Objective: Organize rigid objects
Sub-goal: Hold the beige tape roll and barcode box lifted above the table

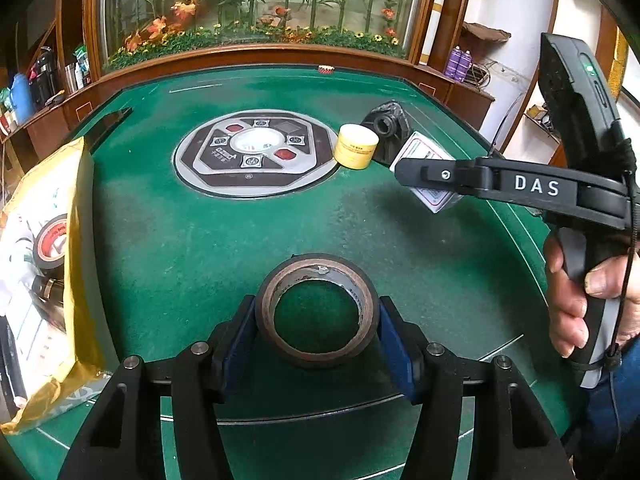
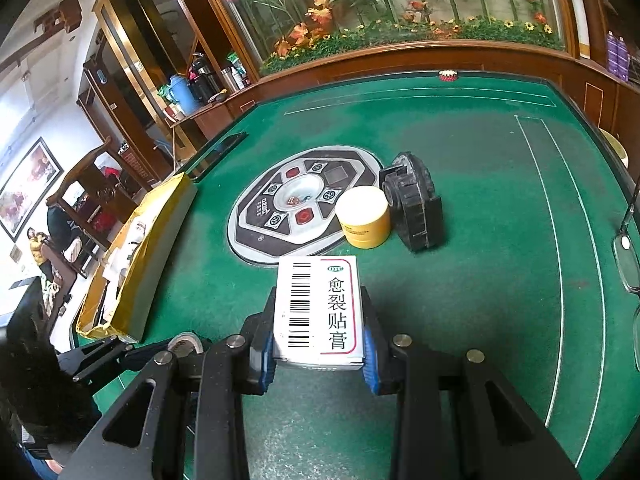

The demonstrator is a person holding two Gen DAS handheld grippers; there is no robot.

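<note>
A brown tape roll lies flat on the green felt table, with the blue pads of my left gripper pressed against its two sides. In the right wrist view my right gripper is shut on a white medicine box with a barcode and red-framed print, held just above the felt. The left wrist view shows that gripper from the side at the right, a hand on its handle, the box partly hidden behind its finger.
A yellow jar and a black wheel-like part stand beside the table's round centre panel. An open yellow carton at the left edge holds another tape roll. Eyeglasses lie at the right edge.
</note>
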